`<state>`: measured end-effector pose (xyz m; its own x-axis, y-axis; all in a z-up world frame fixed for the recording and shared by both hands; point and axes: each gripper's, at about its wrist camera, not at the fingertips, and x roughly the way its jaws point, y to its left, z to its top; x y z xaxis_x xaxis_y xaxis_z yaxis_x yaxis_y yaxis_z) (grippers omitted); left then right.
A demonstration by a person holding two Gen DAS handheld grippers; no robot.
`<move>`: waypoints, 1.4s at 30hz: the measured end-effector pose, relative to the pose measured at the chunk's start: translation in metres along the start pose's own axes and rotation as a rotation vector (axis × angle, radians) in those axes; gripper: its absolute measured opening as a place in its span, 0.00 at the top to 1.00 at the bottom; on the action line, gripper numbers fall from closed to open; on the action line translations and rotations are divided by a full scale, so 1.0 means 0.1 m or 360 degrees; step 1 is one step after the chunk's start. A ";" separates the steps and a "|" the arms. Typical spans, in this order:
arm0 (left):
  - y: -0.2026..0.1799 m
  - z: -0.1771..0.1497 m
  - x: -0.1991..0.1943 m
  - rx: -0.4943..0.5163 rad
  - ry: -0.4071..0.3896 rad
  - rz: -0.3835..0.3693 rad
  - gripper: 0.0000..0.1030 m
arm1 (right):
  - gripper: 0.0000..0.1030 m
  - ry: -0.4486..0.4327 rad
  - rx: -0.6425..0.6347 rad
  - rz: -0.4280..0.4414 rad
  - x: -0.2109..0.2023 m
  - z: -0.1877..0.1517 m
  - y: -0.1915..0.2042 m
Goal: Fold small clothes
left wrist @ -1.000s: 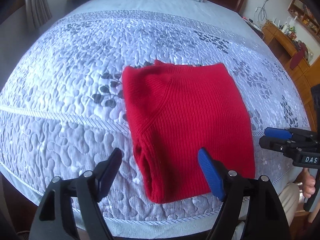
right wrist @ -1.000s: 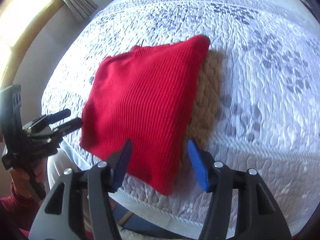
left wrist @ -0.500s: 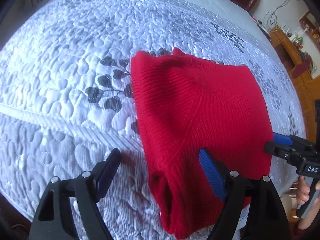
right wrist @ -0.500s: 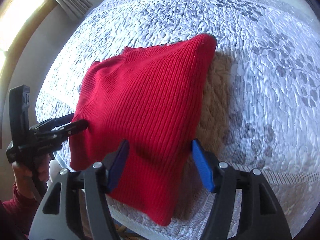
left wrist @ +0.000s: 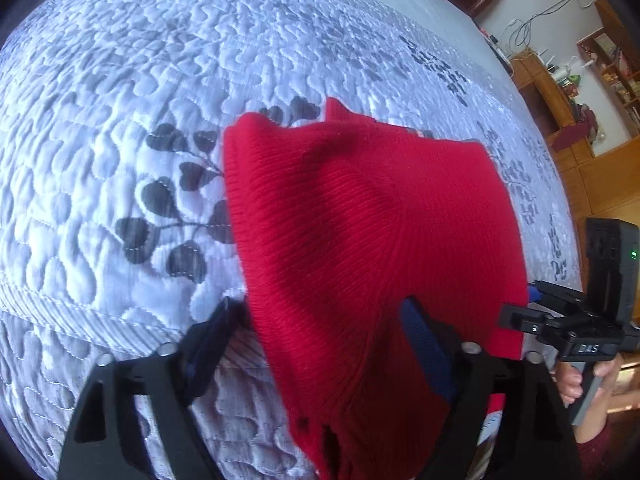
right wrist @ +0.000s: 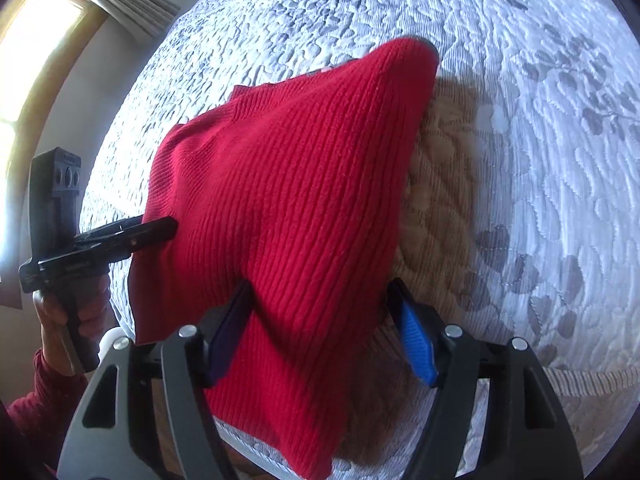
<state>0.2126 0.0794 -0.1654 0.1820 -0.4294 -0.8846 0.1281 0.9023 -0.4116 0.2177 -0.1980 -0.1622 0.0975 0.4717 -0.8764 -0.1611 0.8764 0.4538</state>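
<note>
Ribbed red knit sweater (left wrist: 360, 240), folded square, lies on puffy quilted bedspread (left wrist: 120, 100).

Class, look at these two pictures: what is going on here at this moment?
A person is folding a red sweater on a quilted bed cover, with a handheld gripper in each hand. The left gripper straddles the near left edge of the sweater and its jaws are closing. The right gripper straddles the near right part, its jaws opening. Neither visibly pinches the fabric yet.
</note>
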 end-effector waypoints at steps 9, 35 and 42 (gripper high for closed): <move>0.19 -0.04 0.02 -0.0246 0.0030 -0.0262 0.74 | 0.56 0.0012 0.0011 0.0114 0.07 0.04 -0.01; -2.22 0.74 0.69 0.0037 -0.0154 -0.0389 0.78 | 0.69 -0.0276 0.0100 0.0081 -1.59 0.26 -1.78; -2.18 0.48 1.33 0.0049 -0.0085 -0.0233 0.74 | 0.62 -0.0214 0.0184 0.0125 -1.07 0.07 -2.24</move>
<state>0.2559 -0.1768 -0.1827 0.2105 -0.5582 -0.8025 0.1866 0.8288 -0.5276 0.2502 -0.4447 -0.1688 0.2205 0.5410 -0.8116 -0.0604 0.8380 0.5423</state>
